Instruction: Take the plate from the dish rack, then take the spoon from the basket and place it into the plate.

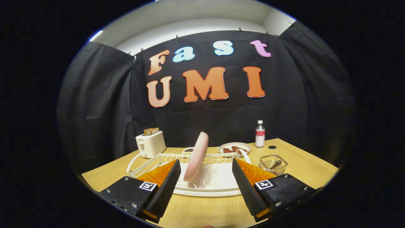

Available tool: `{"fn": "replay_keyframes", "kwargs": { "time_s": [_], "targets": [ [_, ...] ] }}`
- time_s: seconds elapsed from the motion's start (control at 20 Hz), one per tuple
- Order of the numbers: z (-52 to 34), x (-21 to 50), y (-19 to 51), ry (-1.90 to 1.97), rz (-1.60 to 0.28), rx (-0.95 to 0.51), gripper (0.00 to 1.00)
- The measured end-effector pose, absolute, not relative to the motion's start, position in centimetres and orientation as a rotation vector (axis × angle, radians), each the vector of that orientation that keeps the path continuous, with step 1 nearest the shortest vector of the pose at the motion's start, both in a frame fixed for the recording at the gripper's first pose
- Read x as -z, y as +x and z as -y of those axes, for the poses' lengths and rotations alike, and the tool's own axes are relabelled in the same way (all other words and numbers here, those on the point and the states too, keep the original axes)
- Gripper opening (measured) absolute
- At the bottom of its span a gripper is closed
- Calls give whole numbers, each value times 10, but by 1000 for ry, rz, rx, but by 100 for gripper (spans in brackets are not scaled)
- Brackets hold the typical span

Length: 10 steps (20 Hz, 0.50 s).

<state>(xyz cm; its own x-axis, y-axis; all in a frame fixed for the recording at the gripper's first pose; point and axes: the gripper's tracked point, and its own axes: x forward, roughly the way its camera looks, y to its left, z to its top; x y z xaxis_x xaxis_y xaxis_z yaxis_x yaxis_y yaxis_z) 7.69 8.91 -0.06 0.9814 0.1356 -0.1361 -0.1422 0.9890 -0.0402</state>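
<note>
Step one pending: pink plate (196, 156) stands on edge in white dish rack (208, 182) on bench (303, 164). Gripper (206, 182) fingers wide apart, empty, plate just ahead between them. Next: advance, close on rim. Spoon, apparently, in wire basket (273, 164) at right.

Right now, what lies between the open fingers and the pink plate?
Gripper view: bare table, then the dish rack front rim. The gripper is open; the pink plate stands on edge beyond.
</note>
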Motion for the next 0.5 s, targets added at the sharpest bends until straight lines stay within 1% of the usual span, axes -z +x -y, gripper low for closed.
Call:
{"fn": "replay_keyframes", "kwargs": {
  "time_s": [0.1, 0.35, 0.5],
  "targets": [
    [-101, 0, 97, -56, -156, -161, 97],
    [-107, 5, 151, 19, -253, -87, 97],
    [-103, 12, 180, -43, -282, -30, 97]
  ]
}}
